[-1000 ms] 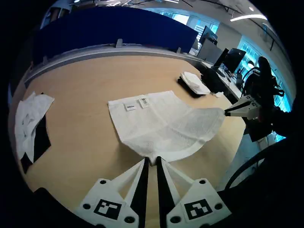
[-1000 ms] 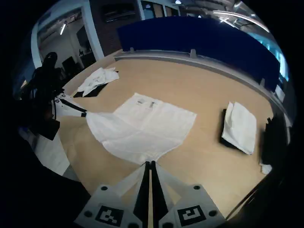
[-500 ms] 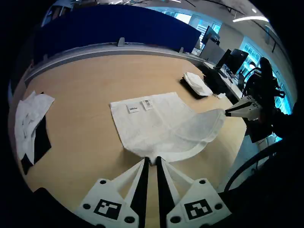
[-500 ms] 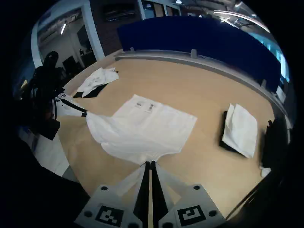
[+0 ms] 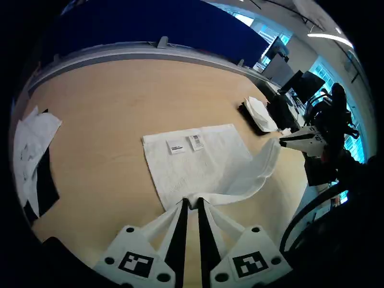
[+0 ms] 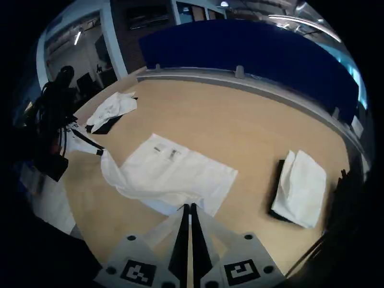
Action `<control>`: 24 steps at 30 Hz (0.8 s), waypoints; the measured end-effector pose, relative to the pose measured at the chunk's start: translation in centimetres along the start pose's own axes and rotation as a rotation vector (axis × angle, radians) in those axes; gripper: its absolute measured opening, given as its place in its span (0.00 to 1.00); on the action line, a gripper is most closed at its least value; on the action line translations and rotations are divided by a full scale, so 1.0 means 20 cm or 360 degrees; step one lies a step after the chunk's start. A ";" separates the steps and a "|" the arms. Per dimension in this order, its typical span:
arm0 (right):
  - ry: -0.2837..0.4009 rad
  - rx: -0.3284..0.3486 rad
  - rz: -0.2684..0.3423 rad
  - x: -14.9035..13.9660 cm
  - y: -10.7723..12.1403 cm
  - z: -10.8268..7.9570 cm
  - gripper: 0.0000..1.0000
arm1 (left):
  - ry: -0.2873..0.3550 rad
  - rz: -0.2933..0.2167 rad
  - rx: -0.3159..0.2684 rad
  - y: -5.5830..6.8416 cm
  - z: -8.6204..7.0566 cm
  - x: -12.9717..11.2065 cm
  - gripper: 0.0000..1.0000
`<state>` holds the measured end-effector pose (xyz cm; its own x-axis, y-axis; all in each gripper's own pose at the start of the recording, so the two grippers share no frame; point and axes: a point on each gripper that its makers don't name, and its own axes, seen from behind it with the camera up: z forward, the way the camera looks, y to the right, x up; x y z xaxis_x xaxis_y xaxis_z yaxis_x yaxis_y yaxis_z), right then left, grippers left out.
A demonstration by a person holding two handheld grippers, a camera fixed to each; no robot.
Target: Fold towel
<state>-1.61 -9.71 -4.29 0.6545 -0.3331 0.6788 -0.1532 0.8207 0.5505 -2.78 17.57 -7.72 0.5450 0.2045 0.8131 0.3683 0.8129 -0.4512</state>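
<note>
A white towel (image 5: 201,158) lies on the wooden table (image 5: 105,96), its two labels (image 5: 185,143) facing up near the far edge. My left gripper (image 5: 192,204) is shut on the towel's near corner, which is lifted off the table. Farther right, the right gripper (image 5: 288,142) pinches the other near corner, and the edge sags between them. In the right gripper view, the right gripper (image 6: 188,209) is shut on its corner of the towel (image 6: 177,170). The left gripper (image 6: 98,152) holds the opposite corner at the left.
A crumpled white cloth (image 5: 26,139) lies on a black mat at the table's left end. A folded white towel (image 6: 300,187) rests on another black mat at the right end. A blue partition (image 5: 144,24) runs along the far edge. Monitors (image 5: 302,84) and a person's dark sleeve are at the right.
Both grippers have risen and moved forward over the table, carrying the towel's near edge toward the far, labelled edge. The flat part of the towel looks shorter.
</note>
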 end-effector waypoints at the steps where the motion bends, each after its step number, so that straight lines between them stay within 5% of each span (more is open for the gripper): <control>1: -0.0001 -0.0006 0.0004 0.01 0.02 0.01 0.02 | 0.0003 -0.0001 0.0000 -0.01 0.01 0.02 0.15; 13: -0.0060 -0.0054 0.0101 0.03 0.20 0.18 0.02 | -0.0012 0.0018 0.0018 -0.17 0.18 0.24 0.15; 24: -0.0094 -0.0079 0.0168 0.00 0.24 0.30 0.02 | -0.0053 0.0007 0.0024 -0.25 0.32 0.23 0.15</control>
<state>-6.70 -8.55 1.27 0.5917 -0.2694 0.7598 -0.1809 0.8741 0.4508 -7.02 17.90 0.67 0.5211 0.2256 0.8232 0.3547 0.8200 -0.4493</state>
